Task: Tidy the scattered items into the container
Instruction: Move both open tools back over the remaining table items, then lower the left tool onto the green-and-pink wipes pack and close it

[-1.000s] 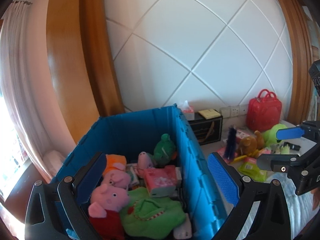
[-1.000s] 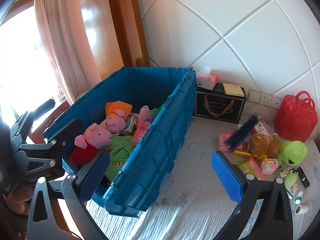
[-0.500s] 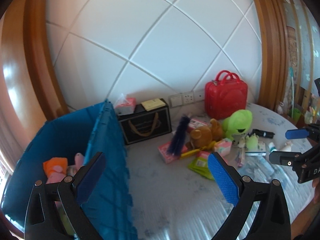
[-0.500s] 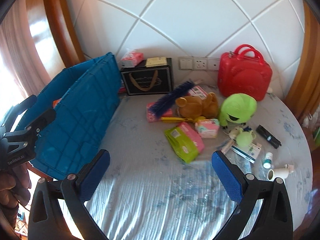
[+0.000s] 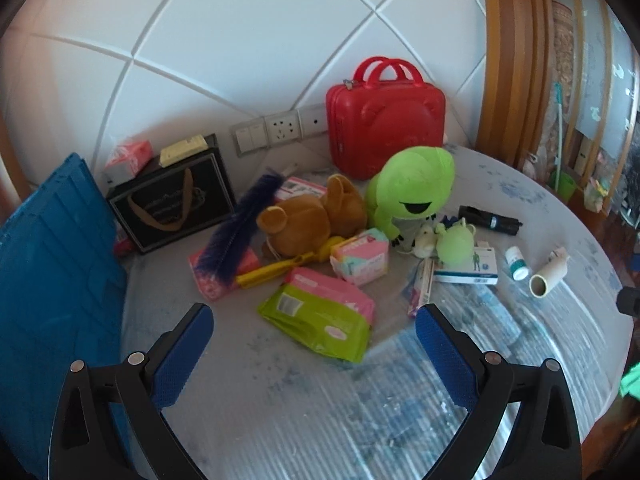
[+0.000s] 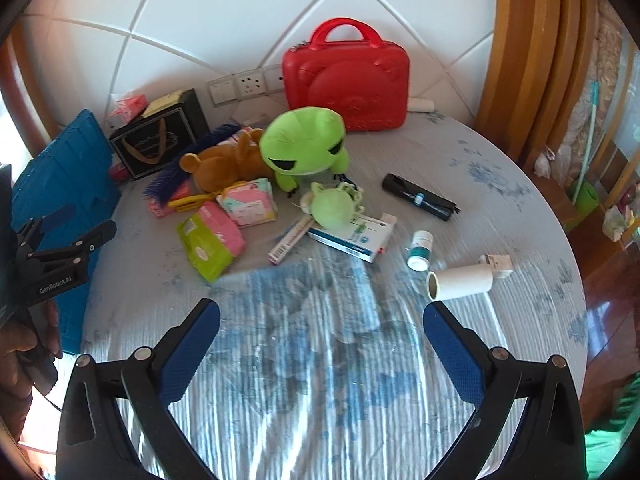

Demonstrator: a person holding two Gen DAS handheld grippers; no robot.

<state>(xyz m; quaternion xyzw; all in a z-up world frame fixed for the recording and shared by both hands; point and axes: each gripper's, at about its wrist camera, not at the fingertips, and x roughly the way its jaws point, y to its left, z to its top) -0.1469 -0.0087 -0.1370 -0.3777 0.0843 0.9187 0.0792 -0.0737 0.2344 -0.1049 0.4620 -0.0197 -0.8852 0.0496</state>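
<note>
Left gripper point(image 5: 314, 338) and right gripper point(image 6: 320, 334) spread wide and empty, green wet-wipe pack point(image 5: 316, 316) just ahead between left fingers, blue crate point(image 5: 48, 264) to left; probably light, soft, slippery film, best pinched across its narrow width.

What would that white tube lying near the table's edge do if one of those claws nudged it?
The white tube lies on its side, so it would probably roll, perhaps toward the table edge. Its open end looks hollow, so it is likely light and might crush under a hard squeeze. Both the left gripper and right gripper are open, empty.
</note>
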